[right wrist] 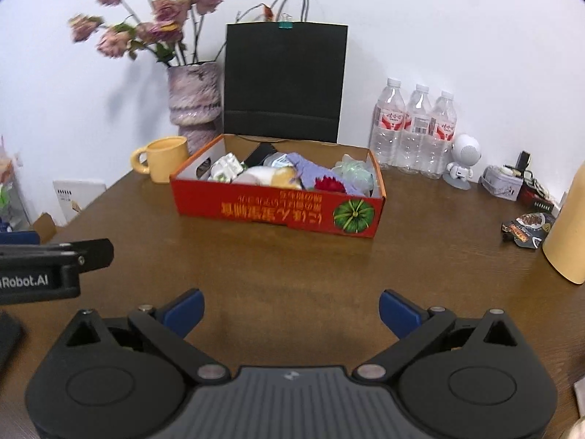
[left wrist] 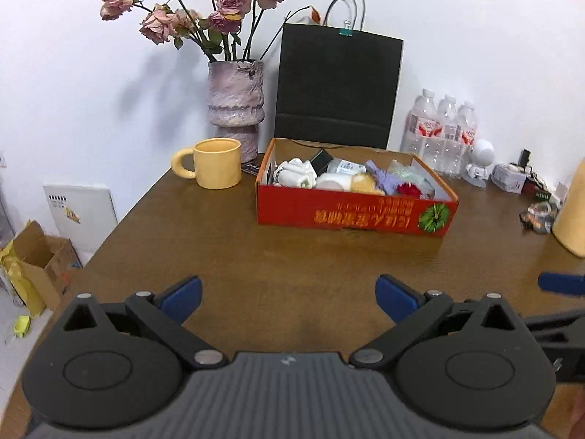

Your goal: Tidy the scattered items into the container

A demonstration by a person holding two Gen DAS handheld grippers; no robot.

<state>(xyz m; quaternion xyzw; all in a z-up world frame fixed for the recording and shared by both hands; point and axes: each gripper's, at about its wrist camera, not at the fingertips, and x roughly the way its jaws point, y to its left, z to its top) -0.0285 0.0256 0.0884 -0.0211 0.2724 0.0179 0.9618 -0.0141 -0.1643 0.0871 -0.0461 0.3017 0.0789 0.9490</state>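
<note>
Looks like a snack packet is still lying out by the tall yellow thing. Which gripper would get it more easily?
Probably the right gripper: the packet lies on its side of the box. The left gripper would have to cross over. Both are open and empty.

The left black two-finger gripper with blue pads (left wrist: 289,298) stands with its jaws spread wide and nothing between them, tilted downward. The right black two-finger gripper with blue pads (right wrist: 290,312) is likewise wide open and empty, angled downward. The two sit side by side, close together.
</note>
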